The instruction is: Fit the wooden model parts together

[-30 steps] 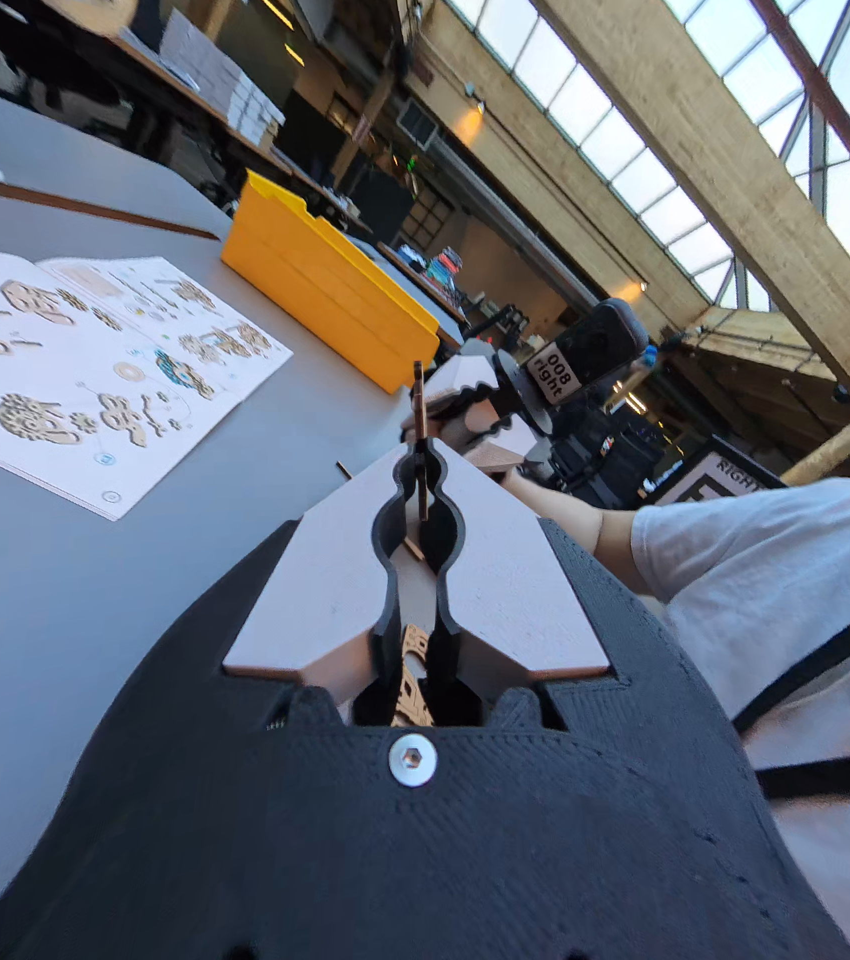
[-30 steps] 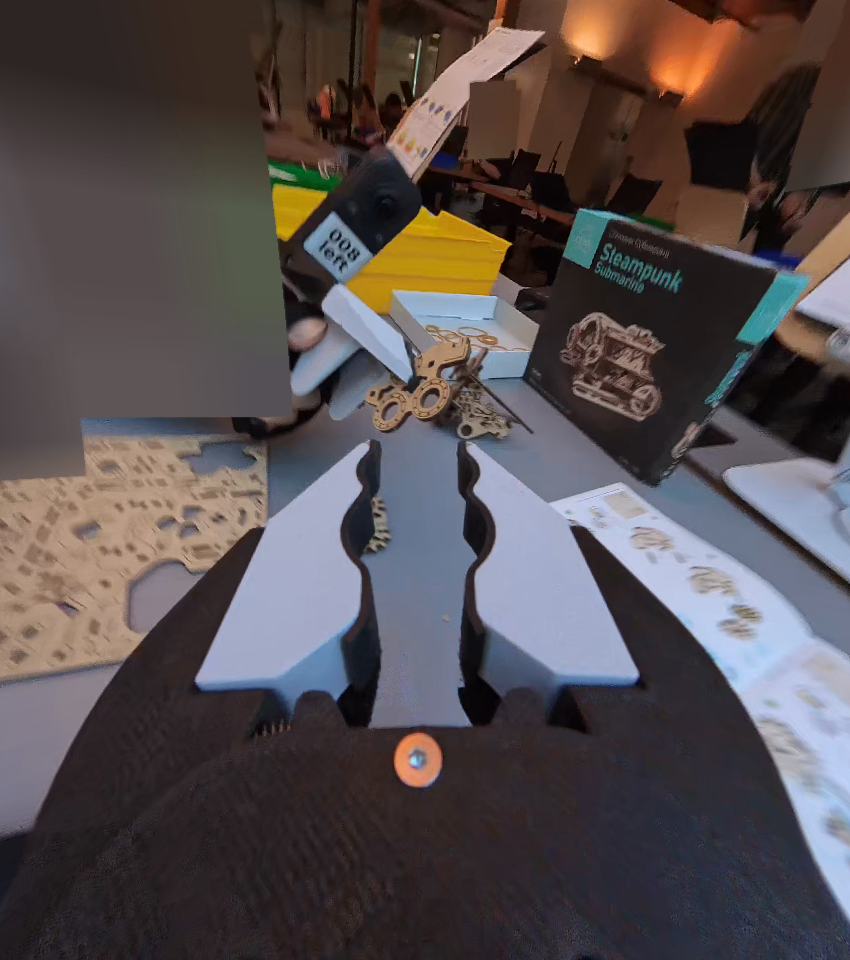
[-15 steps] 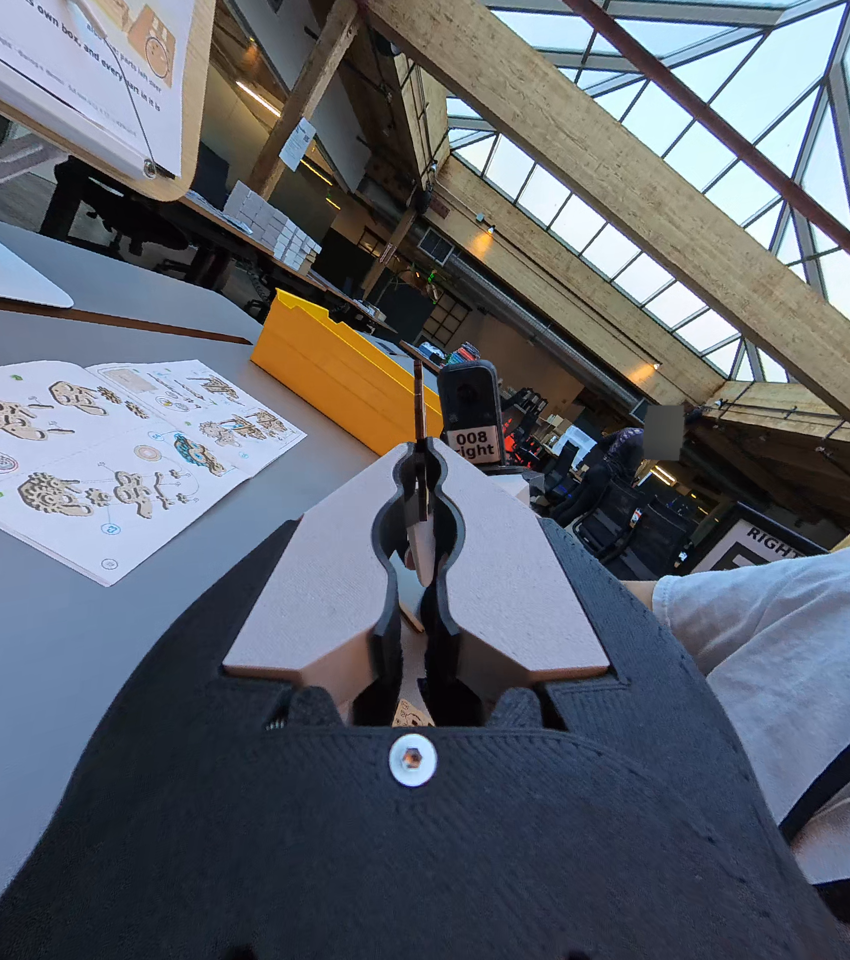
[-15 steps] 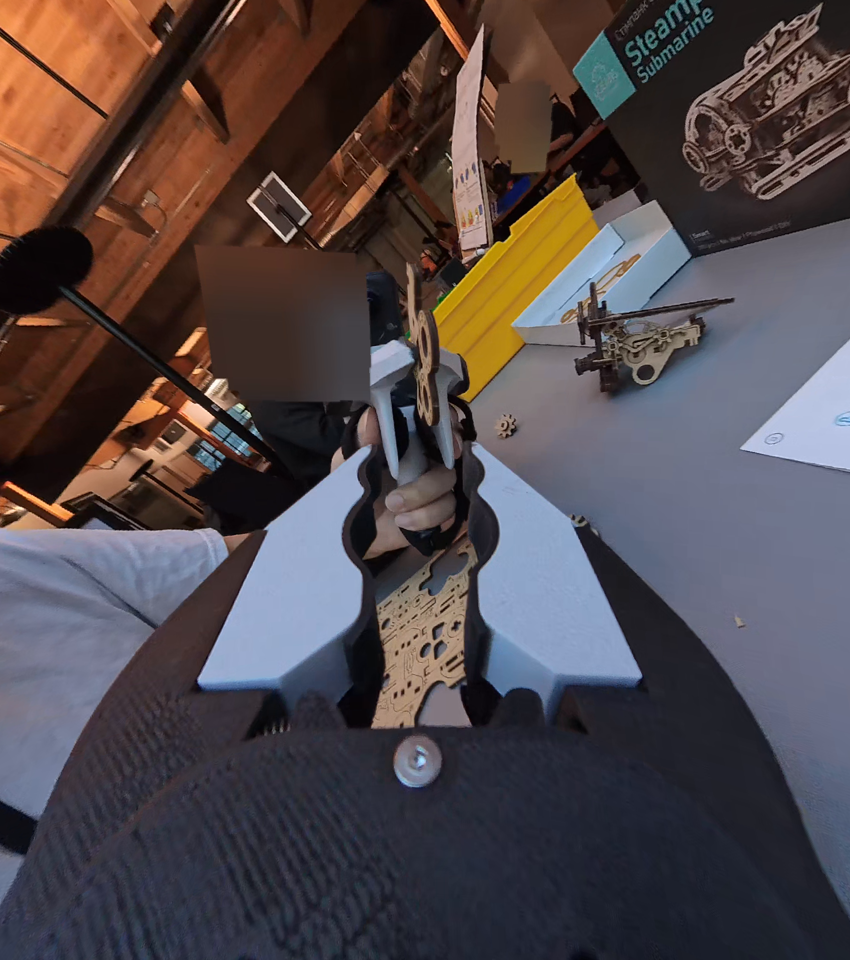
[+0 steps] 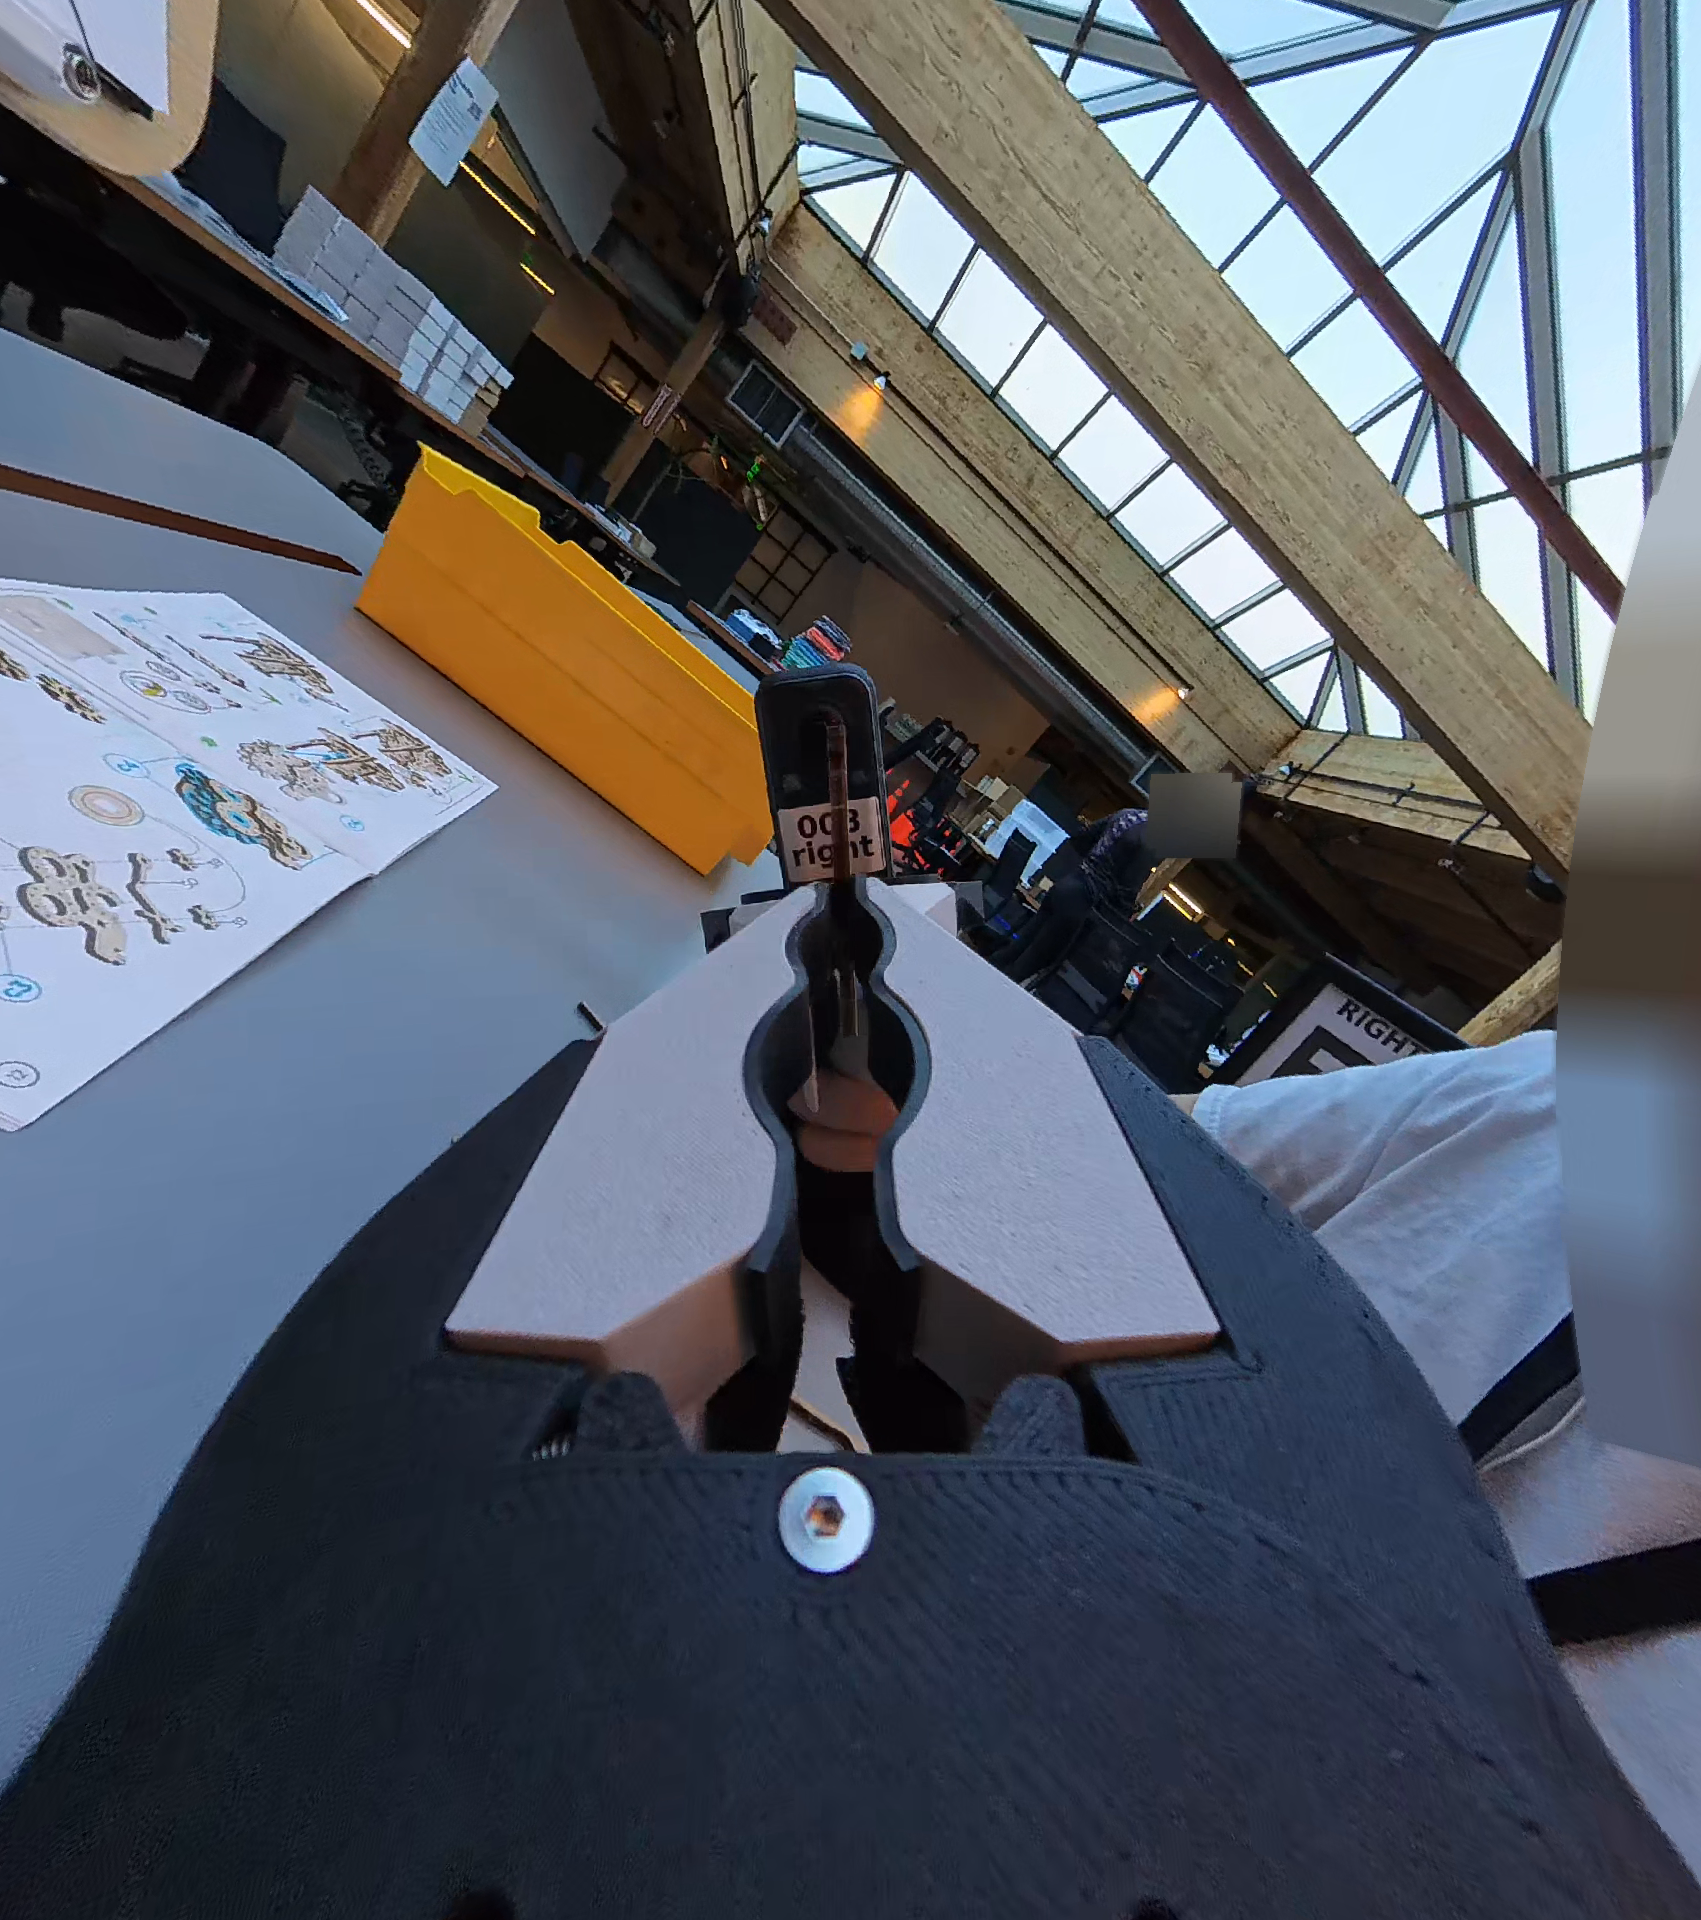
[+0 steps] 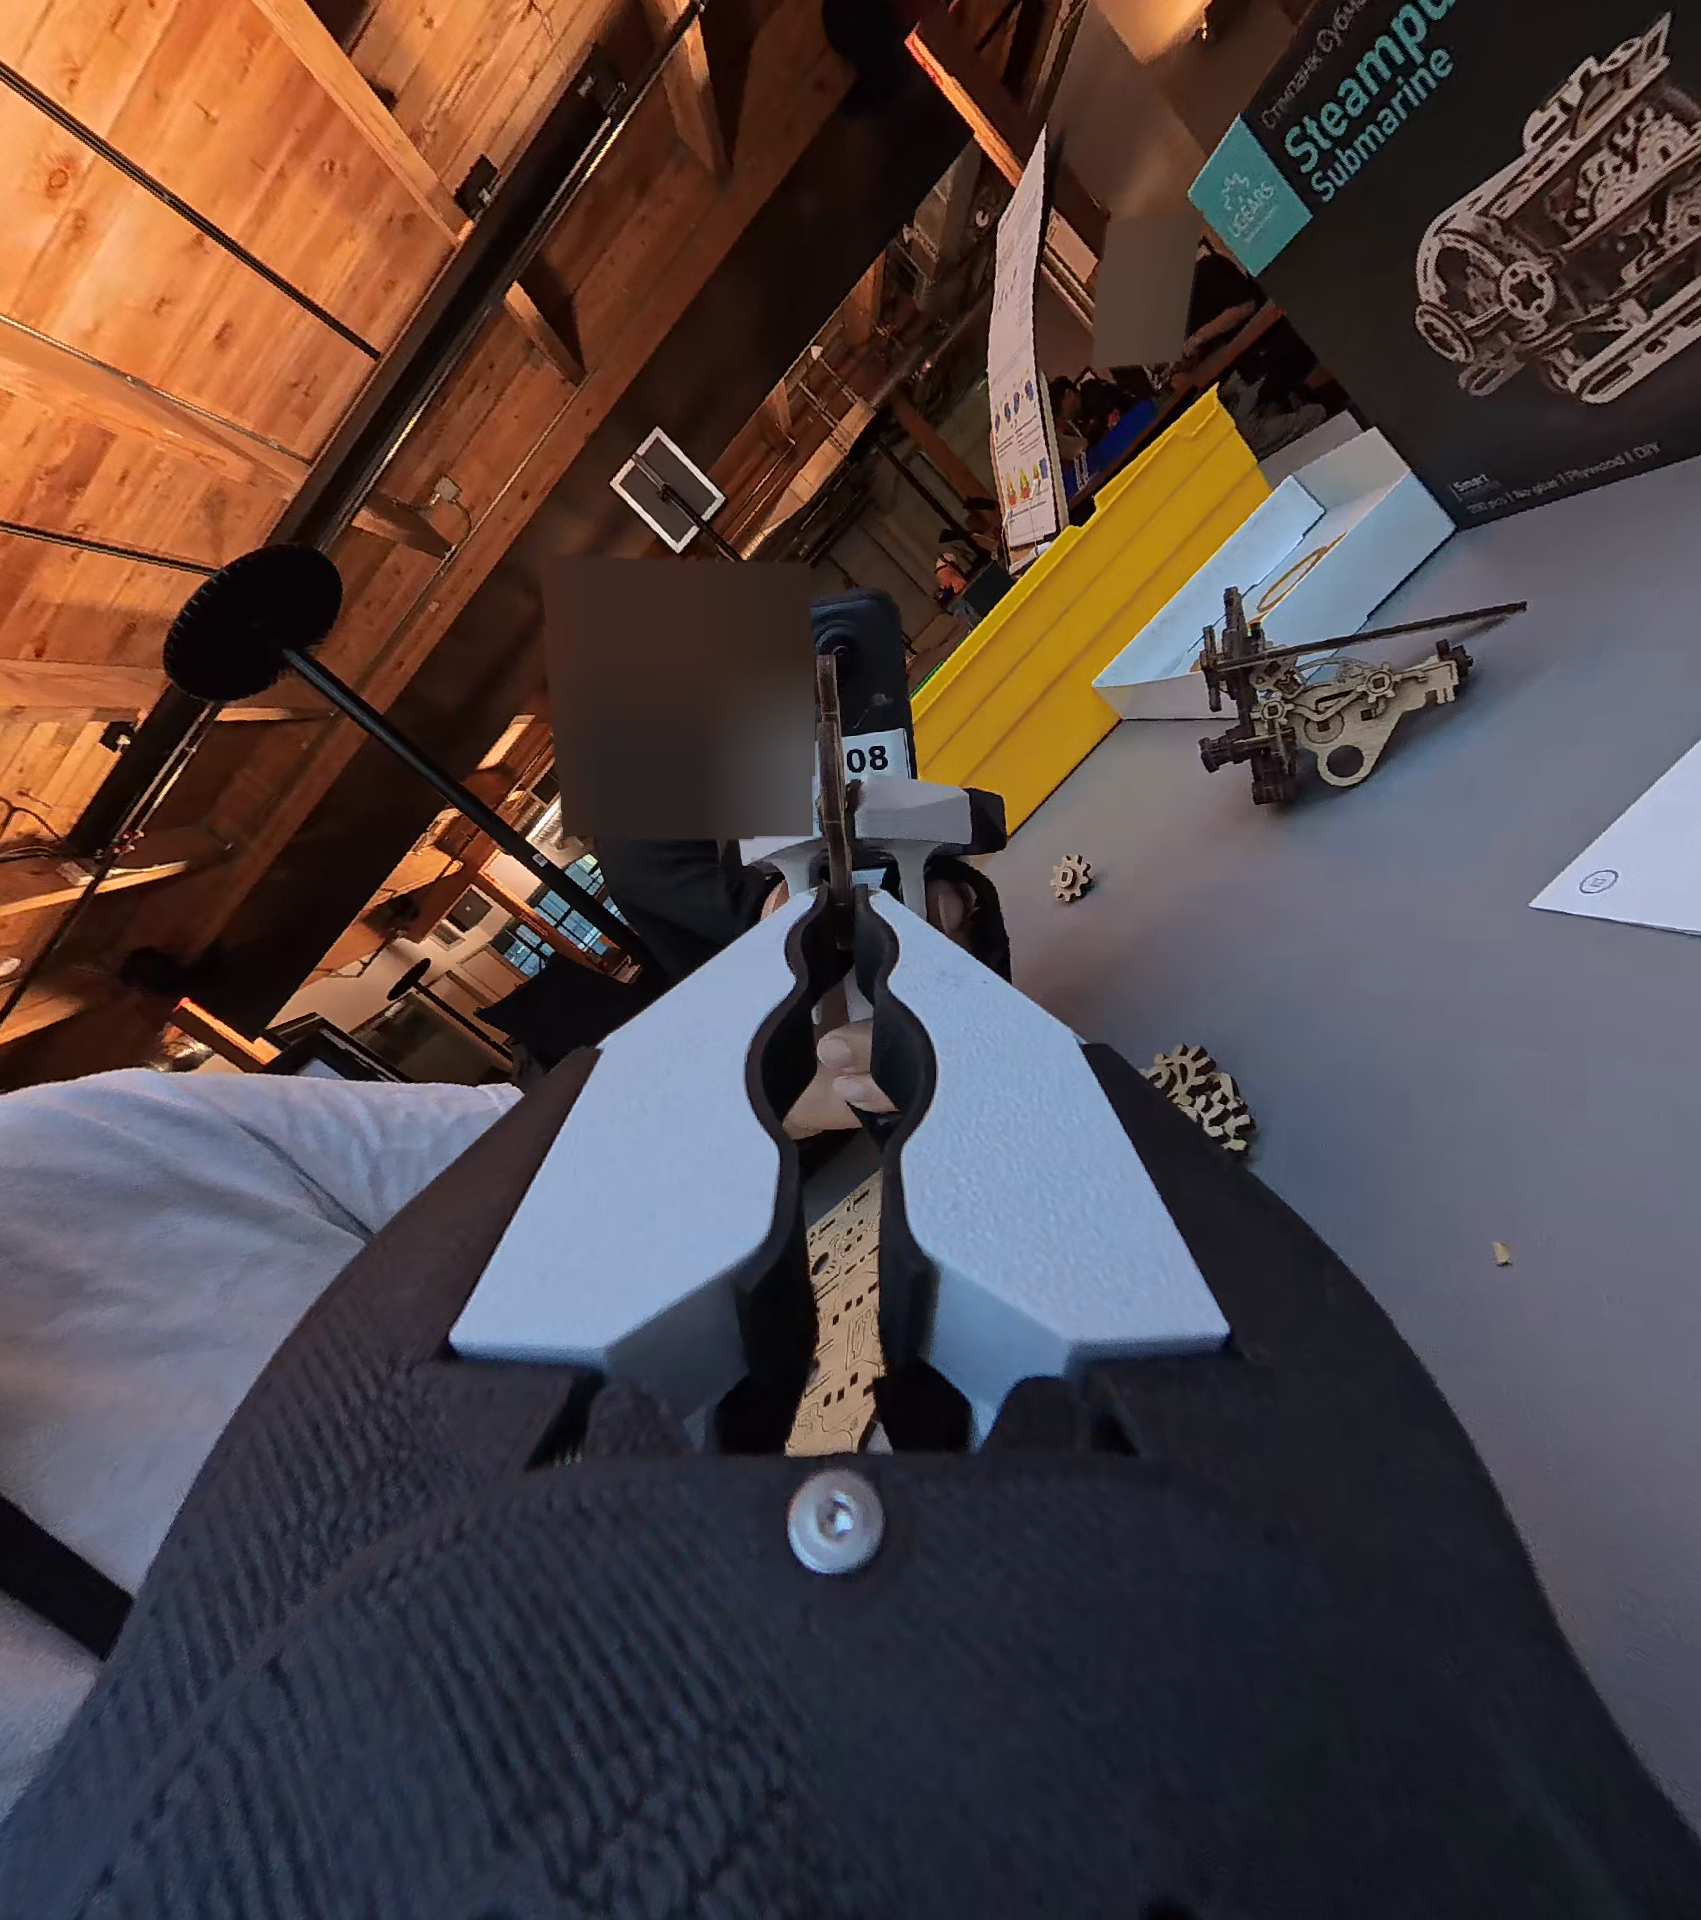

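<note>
Both grippers, left (image 5: 841,899) and right (image 6: 841,902), facing, clenched on one edge-on wooden part (image 6: 833,790); labelled black kit box (image 6: 1552,239) cropped.

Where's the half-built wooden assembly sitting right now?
In the right wrist view, the half-built wooden assembly lies on the grey table at upper right, just in front of the white tray, near the black box.

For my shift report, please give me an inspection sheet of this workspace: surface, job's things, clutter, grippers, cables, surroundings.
Surface: grey table, in use.
Job's things: flat wooden part edge-on, held off the table; partial assembly; cut-out sheet; small gear; instruction sheet.
Clutter: yellow bin, kit box, white tray.
Grippers: left gripper shut on the part; right gripper closed around it, contact unclear.
Cables: nothing seen.
Surroundings: timber beams, skylights.
</note>
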The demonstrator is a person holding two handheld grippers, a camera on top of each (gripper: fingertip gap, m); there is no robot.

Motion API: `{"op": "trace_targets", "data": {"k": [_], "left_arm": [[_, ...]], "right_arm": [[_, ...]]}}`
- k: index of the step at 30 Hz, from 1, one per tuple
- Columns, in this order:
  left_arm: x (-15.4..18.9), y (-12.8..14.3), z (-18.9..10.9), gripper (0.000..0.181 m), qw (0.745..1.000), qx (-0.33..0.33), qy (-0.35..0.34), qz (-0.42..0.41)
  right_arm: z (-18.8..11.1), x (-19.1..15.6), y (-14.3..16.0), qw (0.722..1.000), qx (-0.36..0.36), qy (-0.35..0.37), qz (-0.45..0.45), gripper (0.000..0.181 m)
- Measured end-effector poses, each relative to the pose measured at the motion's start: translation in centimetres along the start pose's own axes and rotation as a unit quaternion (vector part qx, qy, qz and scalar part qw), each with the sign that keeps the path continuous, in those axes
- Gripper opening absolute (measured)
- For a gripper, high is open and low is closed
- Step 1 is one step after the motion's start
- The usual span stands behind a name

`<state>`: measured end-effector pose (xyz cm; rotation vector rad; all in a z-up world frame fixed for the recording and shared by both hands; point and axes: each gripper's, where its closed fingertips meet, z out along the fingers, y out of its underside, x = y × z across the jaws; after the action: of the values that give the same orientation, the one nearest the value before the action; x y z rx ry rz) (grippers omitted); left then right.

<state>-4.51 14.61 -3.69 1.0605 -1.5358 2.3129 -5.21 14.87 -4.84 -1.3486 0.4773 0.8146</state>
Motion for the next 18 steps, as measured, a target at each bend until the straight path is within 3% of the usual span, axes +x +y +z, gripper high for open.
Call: {"op": "trace_targets", "data": {"k": [5, 9, 13, 18], "left_arm": [[0.3, 0.2, -0.2, 0.000, 1.000, -0.017, 0.007, 0.008], [1.0, 0.0, -0.9, 0.002, 0.997, -0.050, 0.010, 0.054], [0.9, -1.2, -2.2, 0.013, 0.991, -0.065, -0.014, 0.120], [0.5, 0.8, -1.9, 0.029, 0.984, -0.129, -0.015, 0.120]], "right_arm": [[0.1, -0.3, 0.2, 1.000, -0.011, -0.008, -0.011, 0.000], [0.1, -0.8, 1.2, 0.997, -0.069, -0.024, -0.018, 0.000], [-0.4, 0.3, 1.8, 0.990, -0.122, 0.009, -0.066, 0.000], [-1.0, 1.4, 2.5, 0.982, -0.165, 0.038, -0.086, 0.001]]}}
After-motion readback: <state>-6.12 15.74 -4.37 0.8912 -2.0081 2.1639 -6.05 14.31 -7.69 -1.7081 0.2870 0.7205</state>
